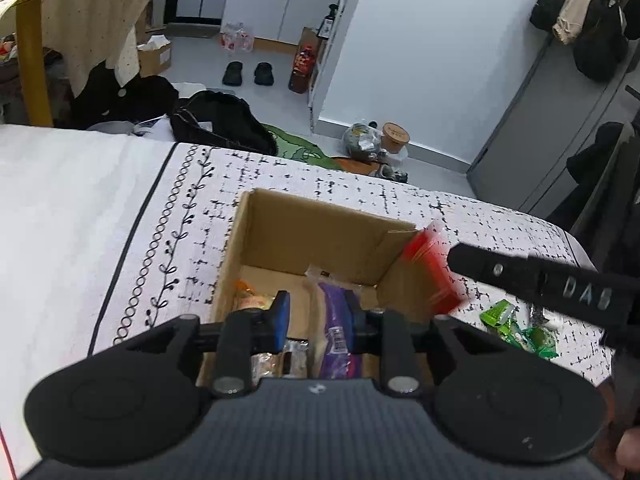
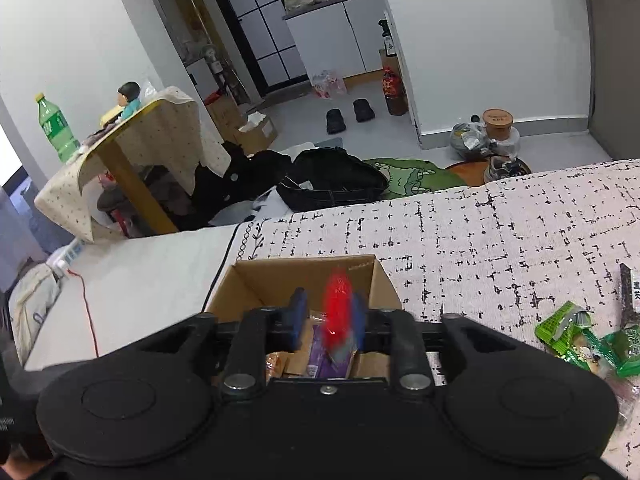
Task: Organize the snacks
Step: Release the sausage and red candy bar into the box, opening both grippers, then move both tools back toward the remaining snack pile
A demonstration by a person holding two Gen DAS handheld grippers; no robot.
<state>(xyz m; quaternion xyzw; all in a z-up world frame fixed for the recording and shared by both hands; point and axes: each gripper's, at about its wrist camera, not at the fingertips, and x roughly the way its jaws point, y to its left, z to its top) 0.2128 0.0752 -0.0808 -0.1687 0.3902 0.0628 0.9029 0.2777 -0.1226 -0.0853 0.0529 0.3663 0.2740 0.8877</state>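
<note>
My left gripper (image 1: 316, 316) hangs over the open cardboard box (image 1: 280, 236) on the bed (image 1: 80, 208), fingers released above the purple packet (image 1: 338, 320) inside. My right gripper (image 2: 330, 322) grasps a blurred red packet (image 2: 338, 304) over the box; green packets (image 2: 576, 340) lie right.

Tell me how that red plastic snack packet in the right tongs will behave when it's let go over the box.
The red plastic snack packet looks thin and probably light, so it should drop softly into the brown cardboard box. Glossy film may be slippery. It appears floppy, likely slumping against packets already inside.
</note>
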